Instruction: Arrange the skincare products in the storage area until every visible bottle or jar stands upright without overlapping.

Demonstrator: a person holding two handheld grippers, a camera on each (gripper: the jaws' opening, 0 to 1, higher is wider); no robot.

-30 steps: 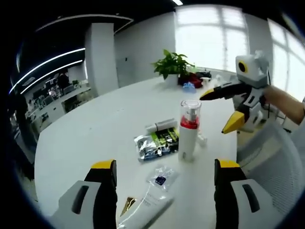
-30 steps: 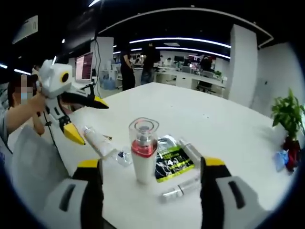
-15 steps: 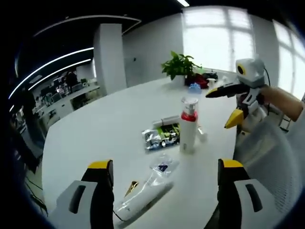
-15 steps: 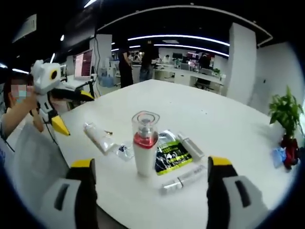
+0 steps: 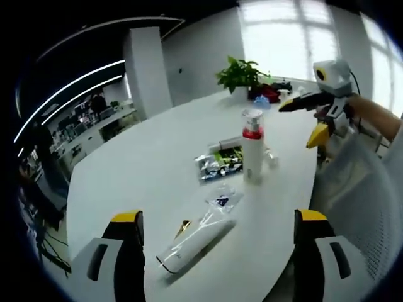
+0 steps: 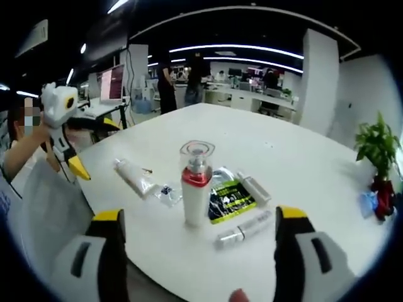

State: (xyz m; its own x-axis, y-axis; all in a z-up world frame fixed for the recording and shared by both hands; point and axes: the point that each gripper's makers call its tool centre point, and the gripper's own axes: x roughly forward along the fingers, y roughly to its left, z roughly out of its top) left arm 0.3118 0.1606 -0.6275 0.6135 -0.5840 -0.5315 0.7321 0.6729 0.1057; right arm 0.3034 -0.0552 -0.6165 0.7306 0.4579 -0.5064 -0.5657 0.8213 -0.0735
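Observation:
A white pump bottle (image 5: 253, 154) (image 6: 196, 189) with a red collar and clear cap stands upright on the white table (image 5: 145, 176). Beside it lie a green-and-black sachet (image 5: 220, 165) (image 6: 228, 200), a small white tube (image 6: 254, 187), a clear vial (image 6: 245, 228), a small clear sachet (image 5: 219, 200) (image 6: 169, 192) and a long white tube (image 5: 195, 242) (image 6: 133, 176). My left gripper (image 5: 218, 217) (image 6: 94, 146) is open, held back over the table's edge short of the long tube. My right gripper (image 6: 199, 214) (image 5: 302, 119) is open too, off the table's other side, nothing between its jaws.
A potted plant (image 5: 242, 72) (image 6: 378, 145) and some small red and blue things (image 6: 376, 204) stand at the table's far end. A white mesh chair back (image 5: 359, 207) (image 6: 38, 207) is close to the table edge. People stand at desks (image 6: 182, 82) in the background.
Both views have drawn back from the table, so the bottle and the lying items look smaller and farther. The items have not moved. Both grippers stay open.

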